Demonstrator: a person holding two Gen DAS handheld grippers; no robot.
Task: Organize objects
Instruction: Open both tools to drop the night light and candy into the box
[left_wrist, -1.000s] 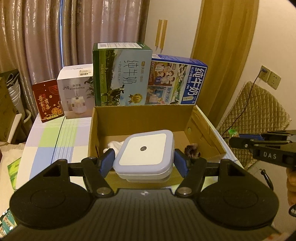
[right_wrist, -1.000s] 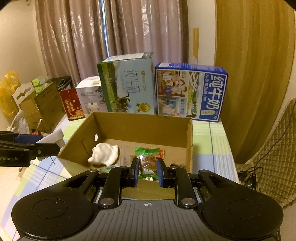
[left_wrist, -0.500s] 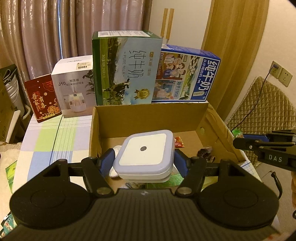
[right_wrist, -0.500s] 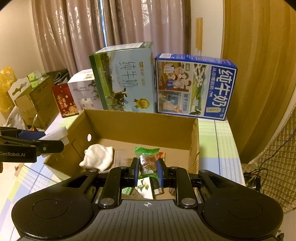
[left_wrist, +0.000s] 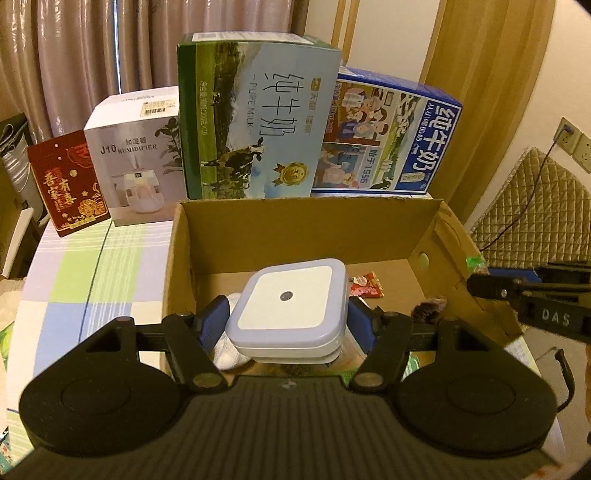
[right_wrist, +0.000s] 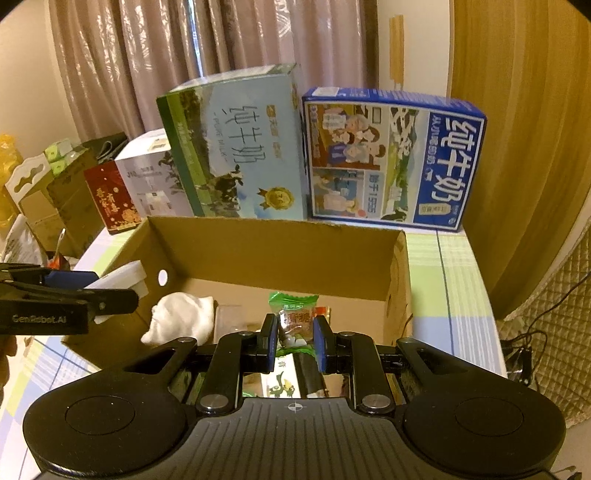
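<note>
Left tool (left_wrist: 286, 321) clamps a square white night light (left_wrist: 291, 301) between its blue pads, the smooth rounded plastic body held level above the near edge of the open cardboard box (left_wrist: 306, 229). Right tool (right_wrist: 294, 341) is nearly closed on a crinkly candy wrapper (right_wrist: 295, 321), green at its twisted top with an orange printed middle, also held over the box's near side. Inside the box, on its plain brown floor, lie a lumpy white cloth-like wad (right_wrist: 183, 319), a small red wrapped sweet (left_wrist: 365, 286) and a dark little object (left_wrist: 428, 308) by the right wall. Beyond the box, on the checked table (left_wrist: 92, 258), stand a red card box (left_wrist: 68, 184), a white humidifier carton (left_wrist: 136, 155), a tall green-and-blue milk carton (left_wrist: 258, 122) and a blue milk carton (left_wrist: 391, 136). Pleated curtains (left_wrist: 74, 55) hang behind.
</note>
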